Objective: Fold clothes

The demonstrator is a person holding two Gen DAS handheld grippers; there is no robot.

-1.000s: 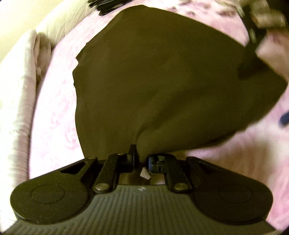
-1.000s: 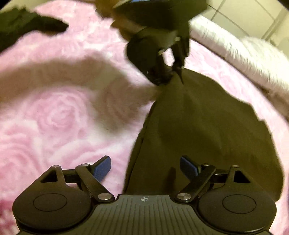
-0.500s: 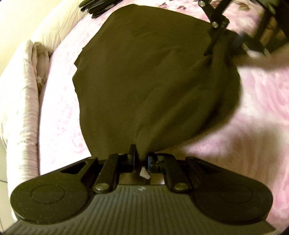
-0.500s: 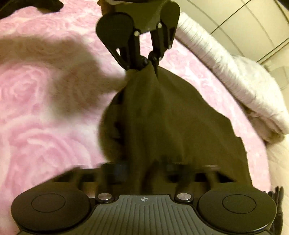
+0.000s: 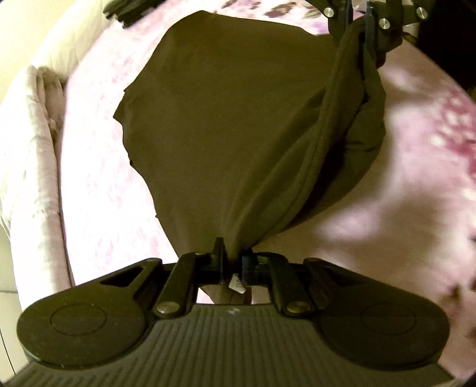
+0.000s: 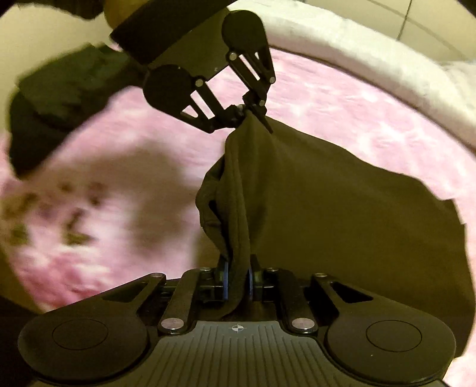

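**Dark garment gripped at two points and lifted, fold not yet laid**

Left wrist view: the left gripper (image 5: 235, 262) has its fingers pinched together on a bunched edge of the dark olive-brown cloth garment (image 5: 232, 119), with a small white label (image 5: 237, 285) hanging just behind the pinch. From the fingers the cloth fans away forward, its far part lying on the pink rose-patterned plush blanket (image 5: 98, 166). Ahead and to the right, the right gripper (image 5: 361, 28) pinches another gathered part, and a thick rolled ridge of cloth runs between the two grips. A pale quilted cushion edge (image 5: 32, 154) borders the blanket well to the left of the fingers.

Right wrist view: the right gripper's jaws are closing, and its blue-padded fingers (image 6: 225, 281) already press on a thick gather of the garment that passes between them. Straight ahead, the left gripper holds its own point higher, so the near edge hangs between them while the broad body of the cloth spreads to the right on the blanket. A dark pile of other clothes (image 6: 59, 98) lies far left.

Judged from this, both grasps are made and the edge is raised. Carrying it over, laying it flat and smoothing it remain, as do any later folds.
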